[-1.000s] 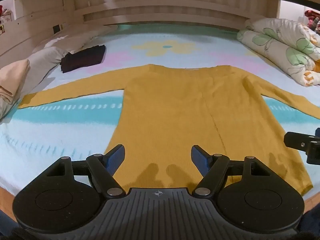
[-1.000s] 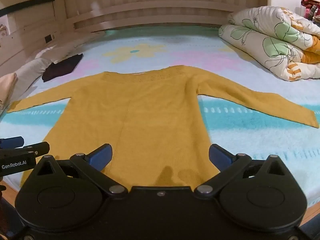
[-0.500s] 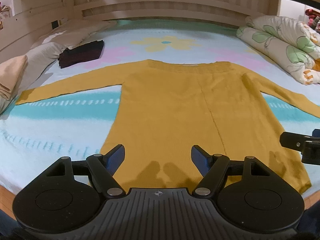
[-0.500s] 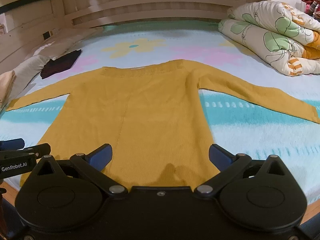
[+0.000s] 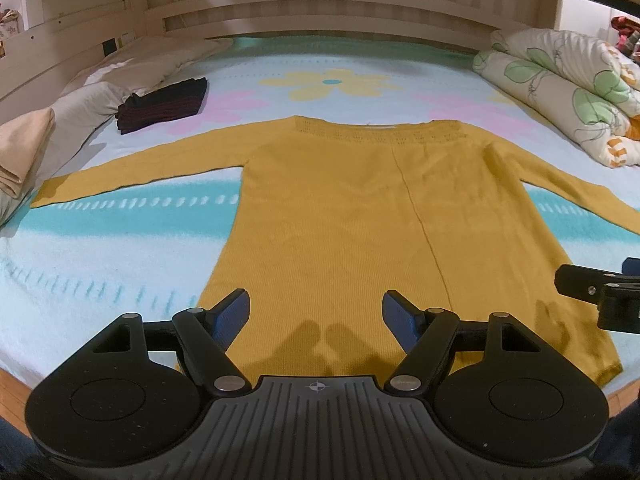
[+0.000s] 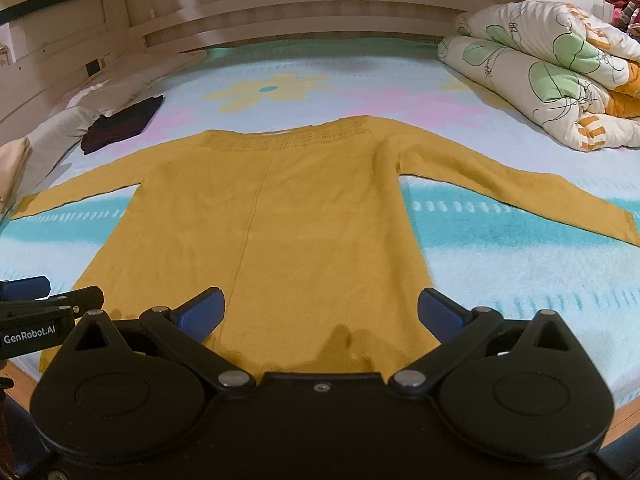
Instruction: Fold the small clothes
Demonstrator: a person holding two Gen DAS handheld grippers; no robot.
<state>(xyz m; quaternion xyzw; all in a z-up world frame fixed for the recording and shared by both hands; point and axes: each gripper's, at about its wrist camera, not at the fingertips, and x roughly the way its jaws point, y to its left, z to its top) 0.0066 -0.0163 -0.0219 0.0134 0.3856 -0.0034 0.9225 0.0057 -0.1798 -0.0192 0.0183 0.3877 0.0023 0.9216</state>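
Note:
A mustard-yellow knit sweater [image 5: 352, 216] lies flat on the bed, sleeves spread to both sides, neckline far, hem near me; it also shows in the right wrist view [image 6: 272, 232]. My left gripper [image 5: 316, 320] is open and empty, hovering over the hem's left half. My right gripper [image 6: 320, 316] is open and empty over the hem's right half. The right gripper's finger shows at the right edge of the left wrist view [image 5: 592, 288]; the left gripper's finger shows at the left edge of the right wrist view [image 6: 48, 308].
The bed has a light blue sheet [image 5: 100, 264] with flower print. A folded dark garment [image 5: 164, 104] lies far left, beside pillows [image 5: 80, 104]. A rolled floral quilt [image 6: 552, 88] lies at the far right. A wooden headboard [image 5: 320, 12] runs along the back.
Both grippers have risen and tilted slightly, so the sweater sits lower and more fully in view. Both stay open. The sweater has not moved.

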